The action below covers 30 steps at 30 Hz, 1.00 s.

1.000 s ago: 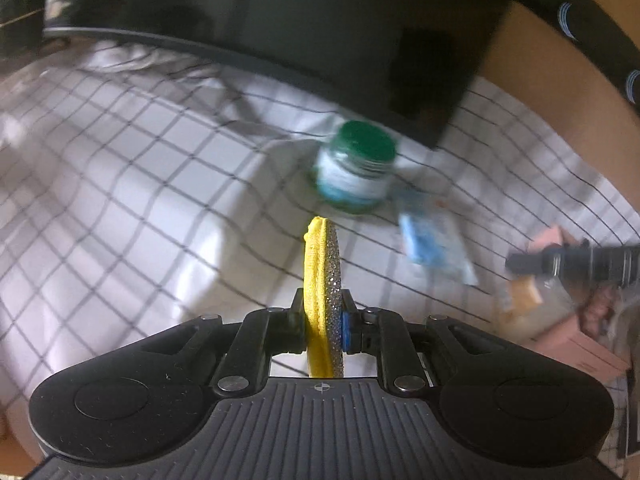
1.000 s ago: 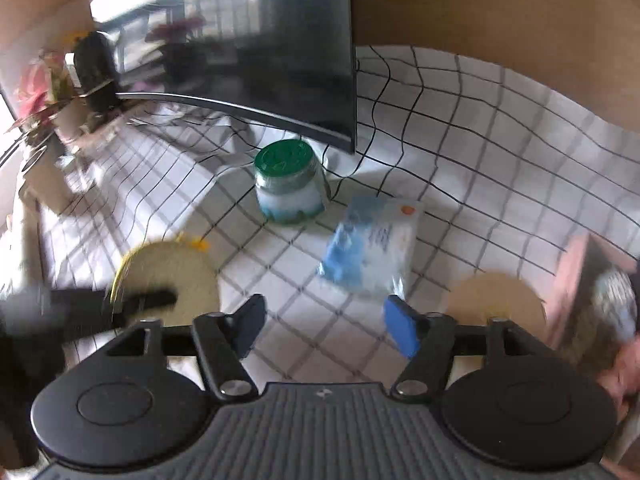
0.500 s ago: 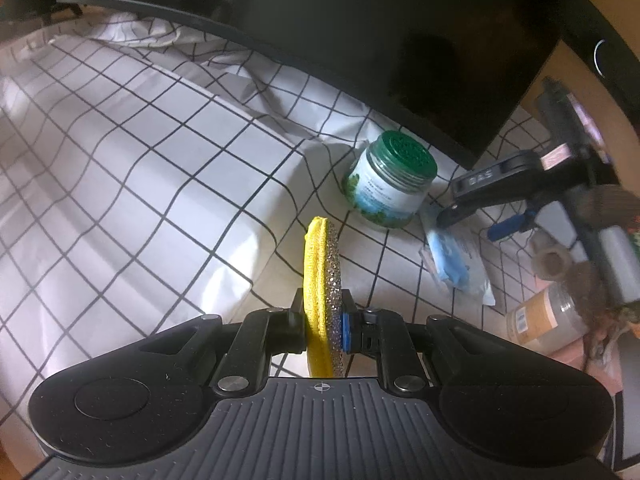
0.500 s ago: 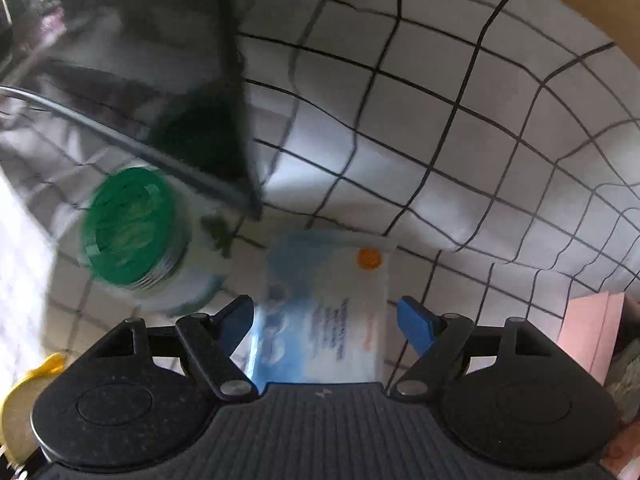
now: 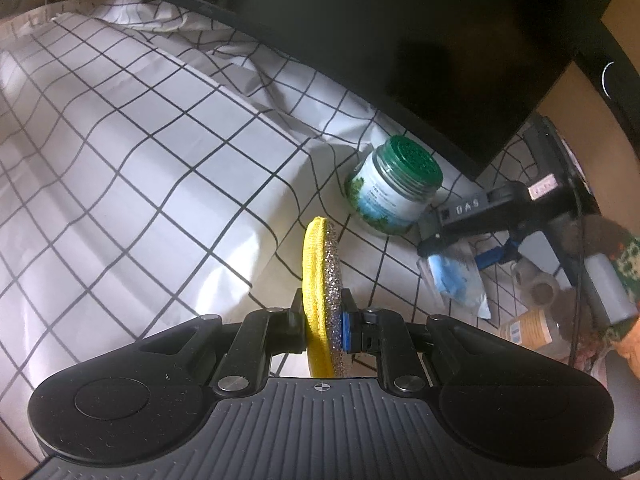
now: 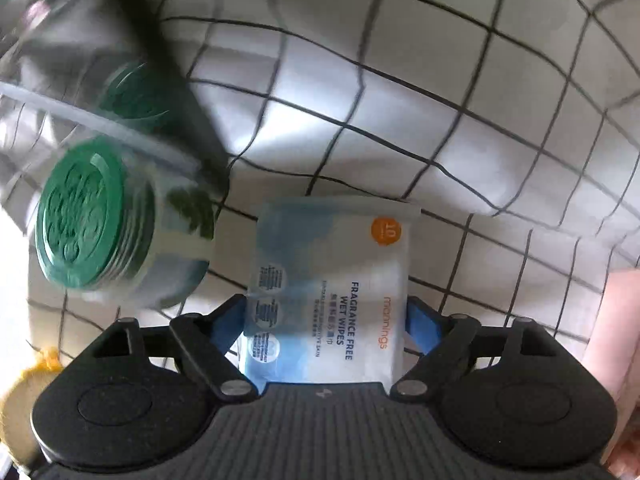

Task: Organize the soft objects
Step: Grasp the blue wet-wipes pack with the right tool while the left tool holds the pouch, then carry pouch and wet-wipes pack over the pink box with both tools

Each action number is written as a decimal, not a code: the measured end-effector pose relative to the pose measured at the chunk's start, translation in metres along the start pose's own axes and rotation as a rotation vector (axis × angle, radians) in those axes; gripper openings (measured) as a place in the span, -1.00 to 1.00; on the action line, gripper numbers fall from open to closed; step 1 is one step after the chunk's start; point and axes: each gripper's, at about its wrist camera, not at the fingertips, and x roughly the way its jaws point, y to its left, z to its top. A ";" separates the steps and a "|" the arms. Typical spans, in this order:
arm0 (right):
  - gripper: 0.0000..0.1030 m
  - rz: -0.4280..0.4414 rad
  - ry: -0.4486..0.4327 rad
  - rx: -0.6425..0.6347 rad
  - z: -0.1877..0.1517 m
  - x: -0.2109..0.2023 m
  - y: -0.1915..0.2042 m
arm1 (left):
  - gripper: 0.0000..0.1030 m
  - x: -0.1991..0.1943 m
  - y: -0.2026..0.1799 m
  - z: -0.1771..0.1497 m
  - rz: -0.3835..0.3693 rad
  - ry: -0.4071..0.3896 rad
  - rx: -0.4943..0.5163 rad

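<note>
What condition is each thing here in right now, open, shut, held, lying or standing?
Left gripper: shut on the yellow scrub pad.
Yellow scrub pad: held on edge, upright.
Right gripper: open, jaws astride the wet wipes pack, just closing slightly.
Wet wipes pack: lying flat, sealed.
Green-lidded jar: upright, lid on.
Checked cloth: spread, wrinkled.

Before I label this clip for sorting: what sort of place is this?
Probably a desk at home: a checked cloth covers it, a dark monitor stands at the back, with a green-lidded jar and a pack of wet wipes in front.
</note>
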 end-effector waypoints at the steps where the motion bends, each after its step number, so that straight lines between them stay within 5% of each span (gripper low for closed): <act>1: 0.48 0.011 0.003 -0.015 -0.002 -0.005 0.001 | -0.66 0.000 -0.001 0.001 -0.002 -0.003 0.003; 10: 0.46 0.161 -0.102 0.040 -0.038 -0.114 -0.025 | -0.66 -0.016 -0.011 0.040 0.015 -0.131 0.021; 16: 0.46 0.181 -0.330 0.081 -0.060 -0.209 -0.074 | -0.66 -0.036 -0.051 0.081 -0.008 -0.253 0.112; 23: 0.47 0.013 -0.601 0.119 -0.113 -0.296 -0.152 | -0.66 -0.046 -0.114 0.107 -0.095 -0.300 0.210; 30: 0.47 -0.035 -0.666 0.271 -0.167 -0.296 -0.230 | -0.66 -0.046 -0.193 0.099 -0.210 -0.256 0.332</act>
